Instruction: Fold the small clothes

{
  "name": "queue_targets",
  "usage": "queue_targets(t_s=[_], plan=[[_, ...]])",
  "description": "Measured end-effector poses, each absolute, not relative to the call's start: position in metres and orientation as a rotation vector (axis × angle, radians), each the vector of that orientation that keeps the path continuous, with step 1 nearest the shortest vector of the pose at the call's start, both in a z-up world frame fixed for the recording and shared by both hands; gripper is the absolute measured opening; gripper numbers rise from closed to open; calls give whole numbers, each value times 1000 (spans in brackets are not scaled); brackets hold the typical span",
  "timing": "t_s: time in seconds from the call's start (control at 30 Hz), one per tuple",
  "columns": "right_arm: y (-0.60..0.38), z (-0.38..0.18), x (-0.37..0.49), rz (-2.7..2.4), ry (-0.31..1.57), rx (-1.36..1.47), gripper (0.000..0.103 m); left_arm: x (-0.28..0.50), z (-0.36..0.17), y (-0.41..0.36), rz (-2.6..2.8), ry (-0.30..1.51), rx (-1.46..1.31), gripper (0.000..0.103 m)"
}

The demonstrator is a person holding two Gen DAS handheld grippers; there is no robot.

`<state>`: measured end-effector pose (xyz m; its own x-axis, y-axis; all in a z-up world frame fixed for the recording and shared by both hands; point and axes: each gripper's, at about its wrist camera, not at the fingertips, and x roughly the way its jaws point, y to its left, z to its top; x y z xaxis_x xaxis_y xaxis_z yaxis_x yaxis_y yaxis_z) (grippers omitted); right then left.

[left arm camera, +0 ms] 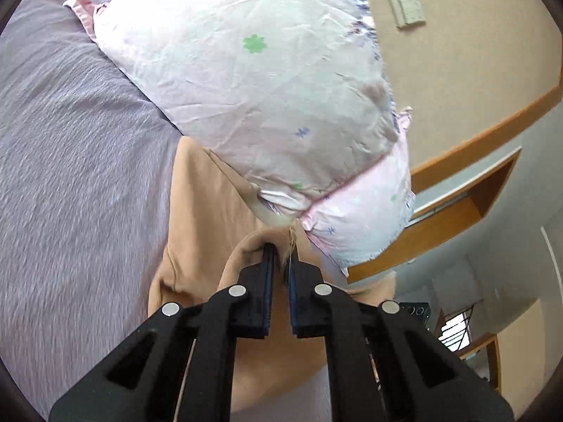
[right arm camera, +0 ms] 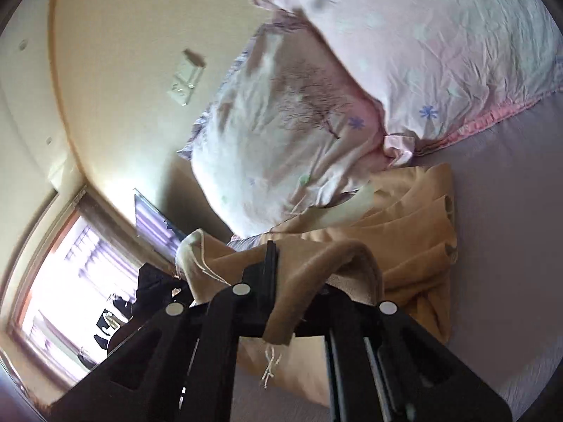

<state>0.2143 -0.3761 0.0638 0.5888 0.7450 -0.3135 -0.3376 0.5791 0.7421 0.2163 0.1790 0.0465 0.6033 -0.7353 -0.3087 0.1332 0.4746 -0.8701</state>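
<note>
On the lilac bedsheet (left arm camera: 77, 161), just below the floral pillows (left arm camera: 253, 81), a tan garment (left arm camera: 204, 218) is spread, its upper part tucked under the pillow edge. A raised fold of it is pinched in the narrowly closed left gripper (left arm camera: 280, 256). Another fold is draped over the right gripper (right arm camera: 278, 256), whose grip cannot be judged because one finger is hidden by cloth.

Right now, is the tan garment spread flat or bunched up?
Bunched up. The tan garment lies in folds on the bed, and both the left gripper and right gripper pinch raised edges.
</note>
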Motion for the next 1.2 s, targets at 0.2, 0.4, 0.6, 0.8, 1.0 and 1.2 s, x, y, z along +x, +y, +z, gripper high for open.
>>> queue_targets(t_s=[0.2, 0.4, 0.6, 0.8, 1.0, 1.2], plan=[[-379, 37, 290, 571, 719, 735, 5, 283, 28, 177, -495, 781, -892, 7], [-371, 8, 344, 446, 811, 735, 5, 313, 15, 186, -427, 794, -930, 7], [-370, 3, 337, 428, 826, 746, 85, 295, 39, 175, -483, 858, -772, 55], [-396, 15, 312, 449, 663, 831, 90, 295, 43, 150, -432, 931, -614, 66], [-408, 6, 305, 459, 658, 875, 91, 307, 30, 139, -351, 977, -583, 53], [-407, 9, 307, 497, 663, 870, 91, 320, 29, 121, -295, 1006, -497, 7]])
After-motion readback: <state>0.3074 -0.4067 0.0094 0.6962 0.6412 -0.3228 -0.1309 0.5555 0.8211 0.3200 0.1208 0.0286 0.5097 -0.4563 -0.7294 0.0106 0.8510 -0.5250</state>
